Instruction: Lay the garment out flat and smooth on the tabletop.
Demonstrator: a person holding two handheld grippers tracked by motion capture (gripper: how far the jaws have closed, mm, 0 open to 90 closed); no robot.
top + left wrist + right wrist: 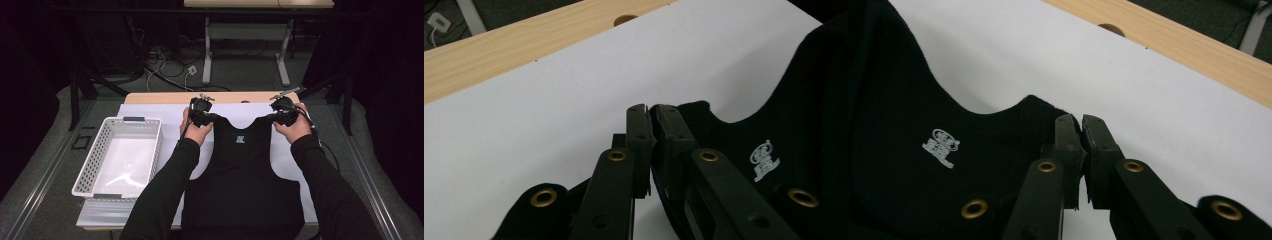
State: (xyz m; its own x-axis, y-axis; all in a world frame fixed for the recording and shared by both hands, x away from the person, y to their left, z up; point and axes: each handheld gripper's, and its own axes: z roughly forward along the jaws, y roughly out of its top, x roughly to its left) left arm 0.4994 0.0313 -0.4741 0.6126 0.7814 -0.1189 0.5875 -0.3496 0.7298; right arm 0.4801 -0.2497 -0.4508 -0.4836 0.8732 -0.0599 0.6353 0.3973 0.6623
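vest (pixel 245 175) flat on white sheet (pixel 150 111), straps at 12 o'clock | left gripper (pixel 201 113) clamped on left strap | right gripper (pixel 284 112) clamped on right strap | risk – thin pinch at strap tips; uneven pull could slip one free, skewing the vest toward the basket (pixel 86 165) at 9 o'clock

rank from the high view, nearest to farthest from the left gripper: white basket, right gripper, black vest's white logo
From the left gripper:
1. White logo on the black vest, just to its right and nearer the person.
2. Right gripper, across the neckline.
3. White basket, at the table's left.
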